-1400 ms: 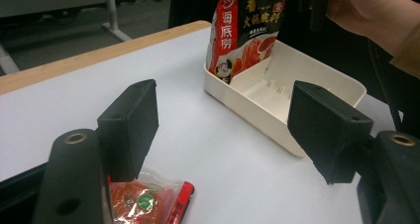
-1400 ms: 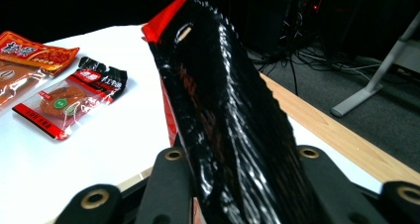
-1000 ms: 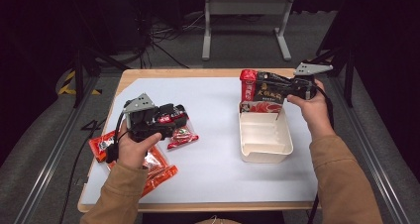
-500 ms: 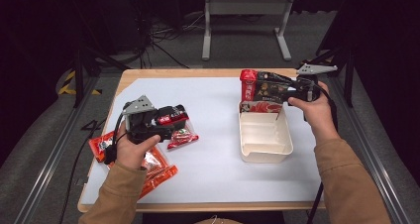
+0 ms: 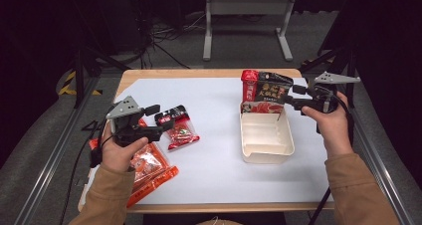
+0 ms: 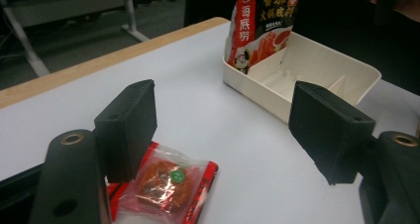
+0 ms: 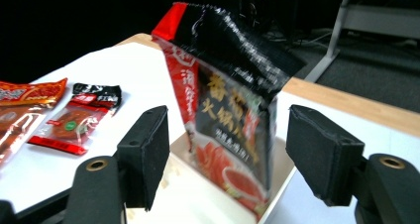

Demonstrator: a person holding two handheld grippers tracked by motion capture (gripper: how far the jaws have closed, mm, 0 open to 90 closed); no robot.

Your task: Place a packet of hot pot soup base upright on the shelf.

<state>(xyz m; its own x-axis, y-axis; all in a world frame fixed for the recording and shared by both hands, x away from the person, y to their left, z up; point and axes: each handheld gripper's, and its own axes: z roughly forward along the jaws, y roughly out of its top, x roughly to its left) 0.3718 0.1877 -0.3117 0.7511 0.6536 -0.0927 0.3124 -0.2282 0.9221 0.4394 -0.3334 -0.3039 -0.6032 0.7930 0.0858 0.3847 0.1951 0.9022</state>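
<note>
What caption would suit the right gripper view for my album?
Open right gripper facing a red-and-black sauce pouch standing in a cream tray, snack packets beyond.

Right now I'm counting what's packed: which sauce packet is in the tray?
The black-and-red packet, standing upright in the white tray; the others lie flat at left.
</note>
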